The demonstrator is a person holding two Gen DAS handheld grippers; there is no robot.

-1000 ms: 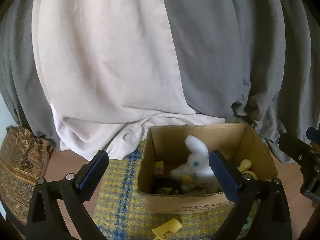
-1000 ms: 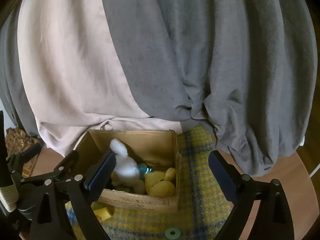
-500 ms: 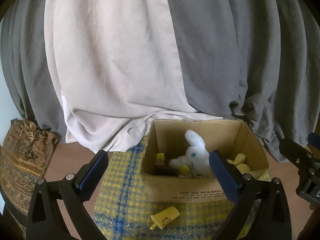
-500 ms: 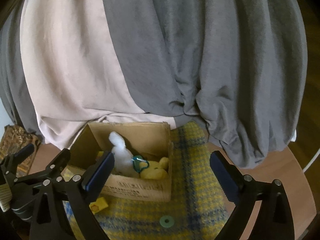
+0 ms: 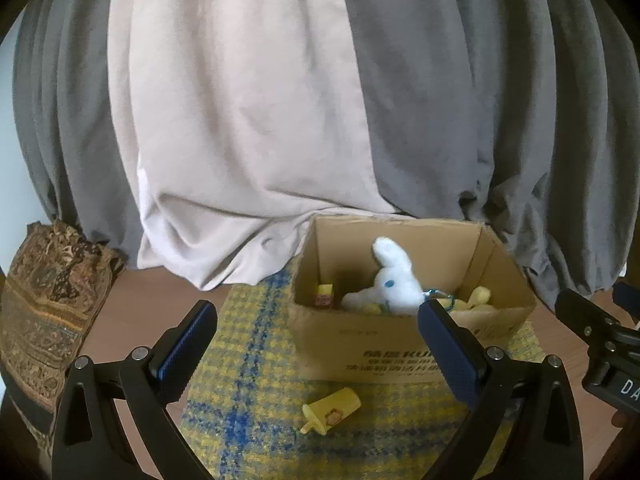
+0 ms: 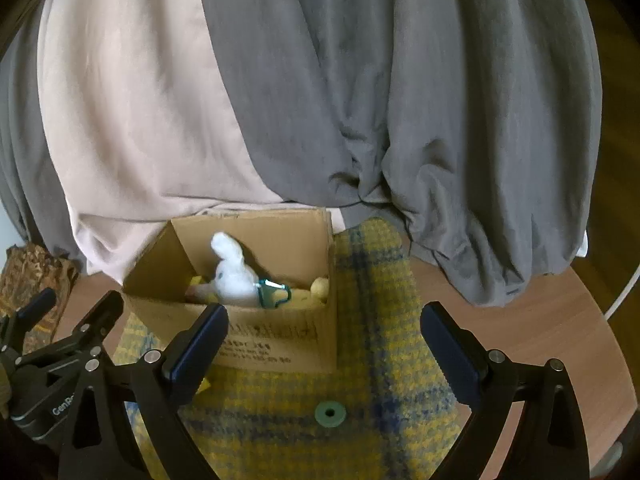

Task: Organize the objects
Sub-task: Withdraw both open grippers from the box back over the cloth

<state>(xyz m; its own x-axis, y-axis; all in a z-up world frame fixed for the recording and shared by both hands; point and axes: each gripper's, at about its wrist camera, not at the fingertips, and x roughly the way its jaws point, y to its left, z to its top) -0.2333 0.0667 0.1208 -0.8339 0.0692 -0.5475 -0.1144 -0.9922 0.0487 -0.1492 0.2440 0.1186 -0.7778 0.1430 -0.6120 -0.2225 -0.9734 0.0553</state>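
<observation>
Fingers [image 5: 188,336] of both grippers spread wide, empty; yellow popsicle toy [image 5: 331,409] lies between the left pair, before the cardboard box [image 5: 400,344].

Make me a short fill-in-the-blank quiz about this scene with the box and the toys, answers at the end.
1. The white plush toy sits inside the ______ box.
2. The yellow popsicle toy lies on the plaid mat, ______ the box.
3. The small ring on the mat is ______ in colour.
4. The jaws of the left gripper and right gripper both stand ______.

Answers: cardboard; outside; green; open
</observation>
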